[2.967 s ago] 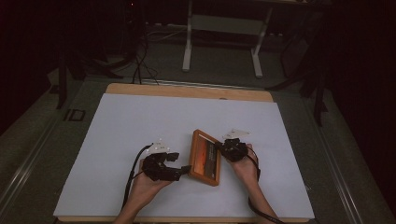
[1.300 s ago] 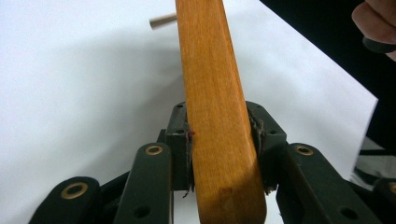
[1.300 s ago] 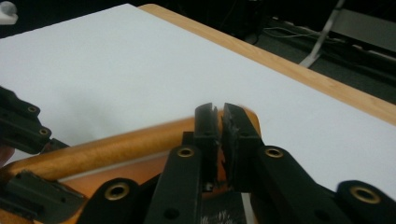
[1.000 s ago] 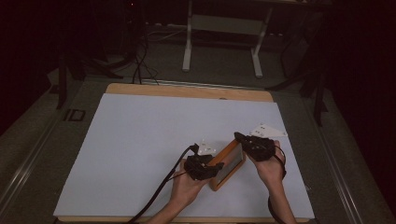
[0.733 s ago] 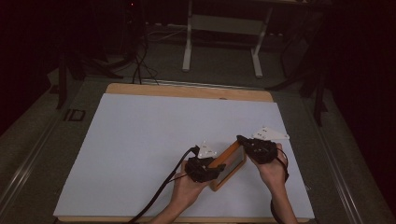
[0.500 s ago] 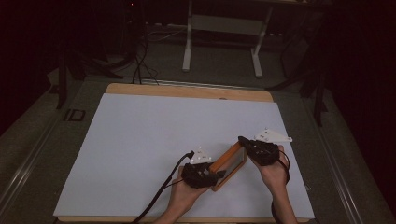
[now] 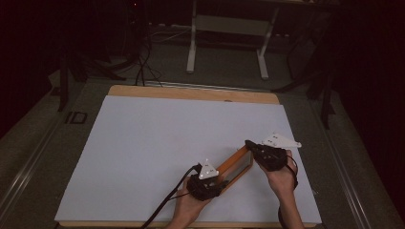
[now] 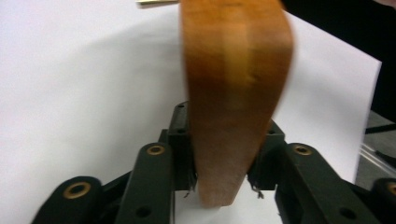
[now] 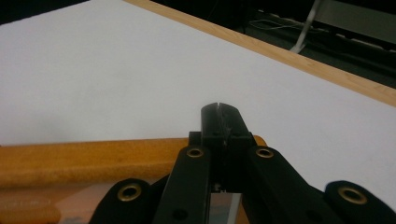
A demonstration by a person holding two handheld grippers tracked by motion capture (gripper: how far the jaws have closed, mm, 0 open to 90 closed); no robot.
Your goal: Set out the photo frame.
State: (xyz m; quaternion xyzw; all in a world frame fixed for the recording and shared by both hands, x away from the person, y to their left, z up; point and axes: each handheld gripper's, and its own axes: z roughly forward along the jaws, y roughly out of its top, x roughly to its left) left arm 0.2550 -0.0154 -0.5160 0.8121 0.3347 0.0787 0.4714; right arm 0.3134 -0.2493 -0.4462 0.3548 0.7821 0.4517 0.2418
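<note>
Your left gripper (image 7: 206,183) clamped the wooden frame (image 7: 235,164) at its near end; your right gripper (image 7: 265,153), jaws closed, pinched its far end. Near the table's (image 7: 143,143) front-right edge, it ran diagonally, open sheet leftward.

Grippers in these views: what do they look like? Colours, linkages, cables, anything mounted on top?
Both the left gripper and right gripper are black two-jaw units with brass-coloured pivot rivets on the linkage arms. Each carries a pale grey three-cornered plate on top. A black cable trails from the left one. Forearms are bare, no sleeves.

Black claws (image 8: 224,186), brass rivets, seemingly bare forearms.
</note>
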